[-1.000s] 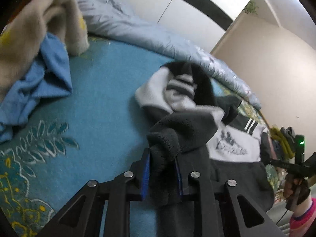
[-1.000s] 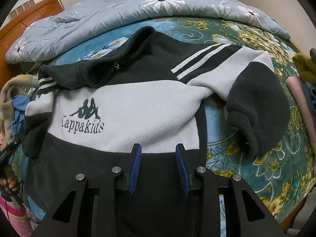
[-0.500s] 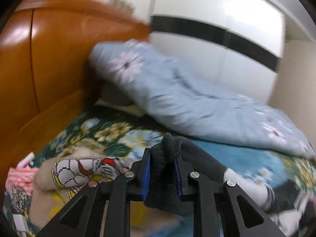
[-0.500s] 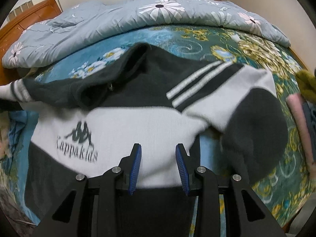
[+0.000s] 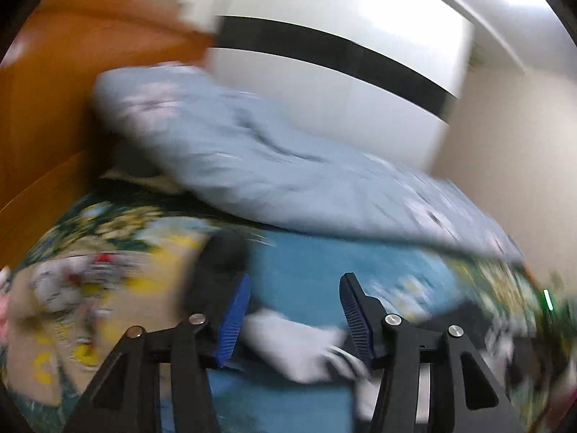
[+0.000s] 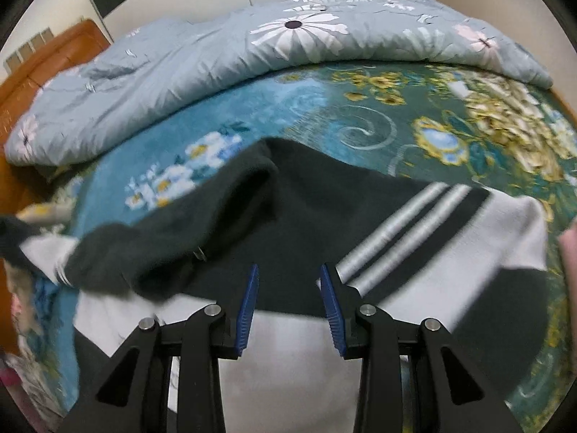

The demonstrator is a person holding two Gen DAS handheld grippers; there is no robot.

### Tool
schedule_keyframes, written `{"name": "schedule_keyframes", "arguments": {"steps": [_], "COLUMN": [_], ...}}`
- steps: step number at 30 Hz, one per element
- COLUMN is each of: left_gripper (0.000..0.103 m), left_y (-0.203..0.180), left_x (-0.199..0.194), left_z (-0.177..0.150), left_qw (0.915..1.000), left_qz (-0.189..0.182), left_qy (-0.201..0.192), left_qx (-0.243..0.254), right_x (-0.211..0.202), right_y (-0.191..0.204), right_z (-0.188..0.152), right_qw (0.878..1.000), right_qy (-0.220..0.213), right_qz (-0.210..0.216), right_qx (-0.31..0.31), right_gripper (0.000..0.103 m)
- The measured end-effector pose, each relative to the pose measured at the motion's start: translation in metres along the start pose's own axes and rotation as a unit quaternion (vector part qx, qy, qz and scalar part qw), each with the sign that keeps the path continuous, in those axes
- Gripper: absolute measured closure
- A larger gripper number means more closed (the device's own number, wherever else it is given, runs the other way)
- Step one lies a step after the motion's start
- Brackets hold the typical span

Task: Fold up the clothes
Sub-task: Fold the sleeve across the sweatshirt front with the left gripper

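Note:
A black and white fleece sweater (image 6: 324,216) with two white arm stripes (image 6: 407,231) lies spread on the bed. My right gripper (image 6: 289,270) hovers just above its dark shoulder area, open, with nothing between its pads. The left wrist view is blurred by motion. There my left gripper (image 5: 295,281) has its jaws opening. The sleeve's dark cuff (image 5: 220,263) hangs just outside the left finger. The sleeve's white part (image 5: 288,342) lies low between the fingers, and neither pad presses on it.
A grey-blue flowered quilt (image 6: 252,54) is bunched along the far side of the teal floral bedspread (image 6: 360,126). A wooden headboard (image 5: 54,108) stands at left and a white wardrobe (image 5: 342,72) behind. Other clothes (image 5: 72,288) are piled at left, with something pink (image 6: 569,252) at right.
My left gripper rose with the dark cuff, then its jaws spread and let the cuff go. My right gripper moved across the sweater from the logo area to the collar and shoulder.

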State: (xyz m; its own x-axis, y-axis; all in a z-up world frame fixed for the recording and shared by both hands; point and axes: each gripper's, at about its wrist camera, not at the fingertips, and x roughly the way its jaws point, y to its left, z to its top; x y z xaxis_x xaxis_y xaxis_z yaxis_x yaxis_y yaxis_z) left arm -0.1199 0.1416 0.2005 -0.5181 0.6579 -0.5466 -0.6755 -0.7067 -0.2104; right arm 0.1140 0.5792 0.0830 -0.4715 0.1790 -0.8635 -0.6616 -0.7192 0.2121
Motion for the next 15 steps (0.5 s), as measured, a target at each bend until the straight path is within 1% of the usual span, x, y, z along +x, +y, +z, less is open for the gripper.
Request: {"name": "schedule_keyframes", "arguments": {"steps": [2, 3, 5, 7, 9, 11, 12, 15], "left_gripper": [0.047, 0.047, 0.047, 0.047, 0.047, 0.047, 0.047, 0.047], "left_y": [-0.039, -0.057, -0.089, -0.114, -0.134, -0.143, -0.144, -0.147], "left_x": [0.019, 0.031, 0.058, 0.081, 0.098, 0.108, 0.115, 0.134], "left_z": [-0.016, -0.026, -0.048, -0.068, -0.086, -0.098, -0.100, -0.108], "left_qw": [0.9974, 0.9941, 0.9839, 0.9703, 0.9533, 0.9402, 0.9360, 0.9221], "left_qz": [-0.020, -0.030, -0.042, -0.048, -0.039, -0.024, -0.016, 0.008], "left_qy": [0.033, 0.052, 0.094, 0.124, 0.143, 0.149, 0.152, 0.163], "left_qx": [0.060, 0.090, 0.146, 0.202, 0.263, 0.305, 0.317, 0.351], "right_x": [0.008, 0.012, 0.017, 0.022, 0.027, 0.033, 0.036, 0.049], "right_y": [0.005, 0.007, 0.007, 0.001, -0.011, -0.022, -0.026, -0.034], "right_z": [0.009, 0.013, 0.021, 0.028, 0.033, 0.039, 0.041, 0.050], "right_qw": [1.000, 1.000, 0.999, 0.998, 0.996, 0.994, 0.993, 0.993], "right_qy": [0.005, 0.007, 0.012, 0.015, 0.021, 0.024, 0.026, 0.028], "right_qz": [-0.001, -0.004, -0.019, -0.038, -0.056, -0.066, -0.065, -0.056], "right_qx": [-0.008, -0.013, -0.034, -0.056, -0.072, -0.088, -0.093, -0.103], "right_gripper": [0.066, 0.066, 0.066, 0.066, 0.066, 0.066, 0.066, 0.060]}}
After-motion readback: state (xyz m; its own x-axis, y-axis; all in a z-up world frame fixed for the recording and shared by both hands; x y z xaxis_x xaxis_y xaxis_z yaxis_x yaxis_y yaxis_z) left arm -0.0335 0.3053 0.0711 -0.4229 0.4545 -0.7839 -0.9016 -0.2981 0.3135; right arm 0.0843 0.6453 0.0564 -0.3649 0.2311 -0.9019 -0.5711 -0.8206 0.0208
